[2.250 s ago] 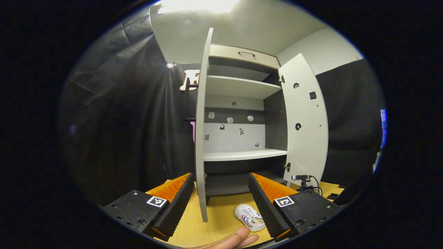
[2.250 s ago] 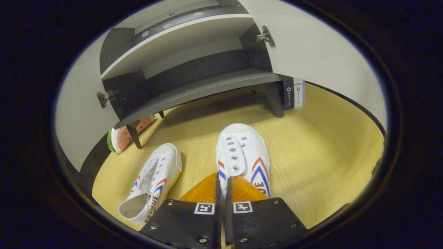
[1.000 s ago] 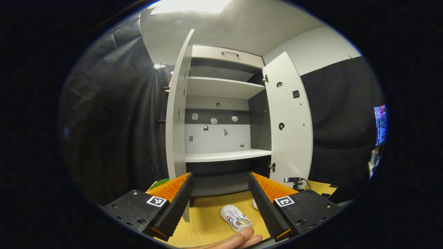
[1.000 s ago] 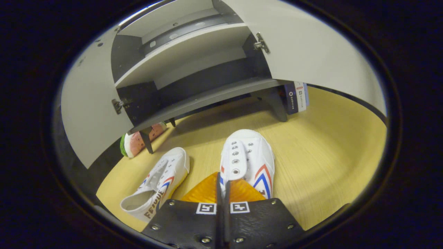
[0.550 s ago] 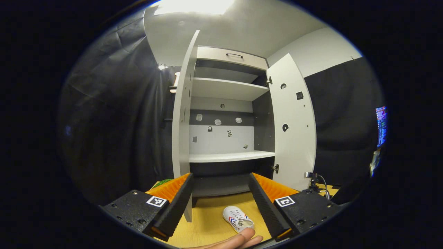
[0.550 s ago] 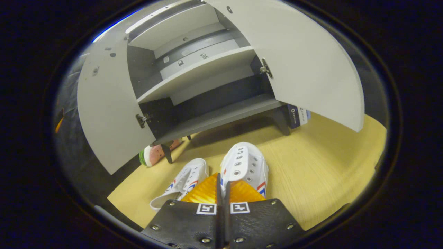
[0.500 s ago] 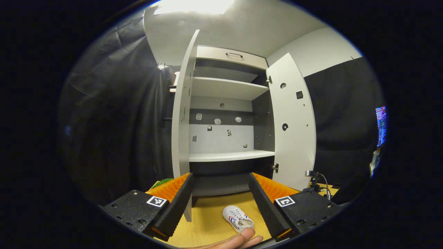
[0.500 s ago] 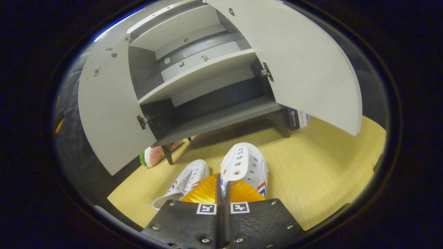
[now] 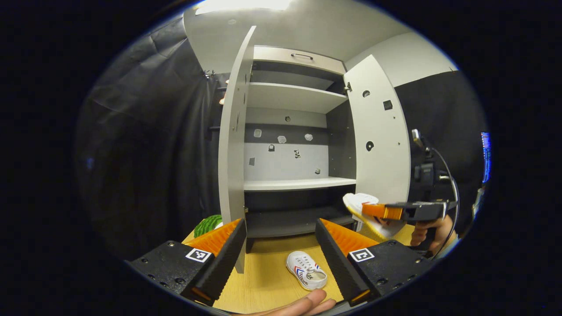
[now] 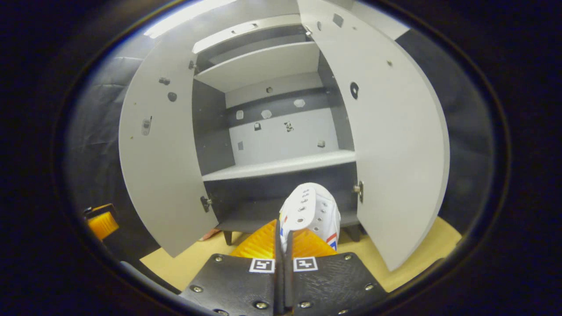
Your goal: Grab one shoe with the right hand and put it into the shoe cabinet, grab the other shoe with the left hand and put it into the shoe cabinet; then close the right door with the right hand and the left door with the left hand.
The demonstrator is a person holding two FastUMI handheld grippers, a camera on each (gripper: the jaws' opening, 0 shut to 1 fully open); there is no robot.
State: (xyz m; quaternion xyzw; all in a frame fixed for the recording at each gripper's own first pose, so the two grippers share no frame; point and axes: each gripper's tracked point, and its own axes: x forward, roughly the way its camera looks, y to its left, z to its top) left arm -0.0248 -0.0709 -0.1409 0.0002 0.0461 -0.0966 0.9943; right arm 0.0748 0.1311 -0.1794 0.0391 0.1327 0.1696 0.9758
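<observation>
Right gripper view: first shoe (image 10: 311,210) clamped by tongue edge in my right gripper (image 10: 283,239), raised off floor, level with cabinet (image 10: 281,131) lower opening. Step in hand, I judge: carrying it in. Next move calls for forward push onto bottom shelf (image 10: 263,213), between both open doors. Right door (image 10: 395,145) edge close beside shoe; risk of clipping. Left gripper (image 9: 279,245) spread wide, empty, above second shoe (image 9: 306,276) on floor before cabinet. Watermelon toy (image 9: 206,225) beside cabinet's left door (image 9: 230,145).
</observation>
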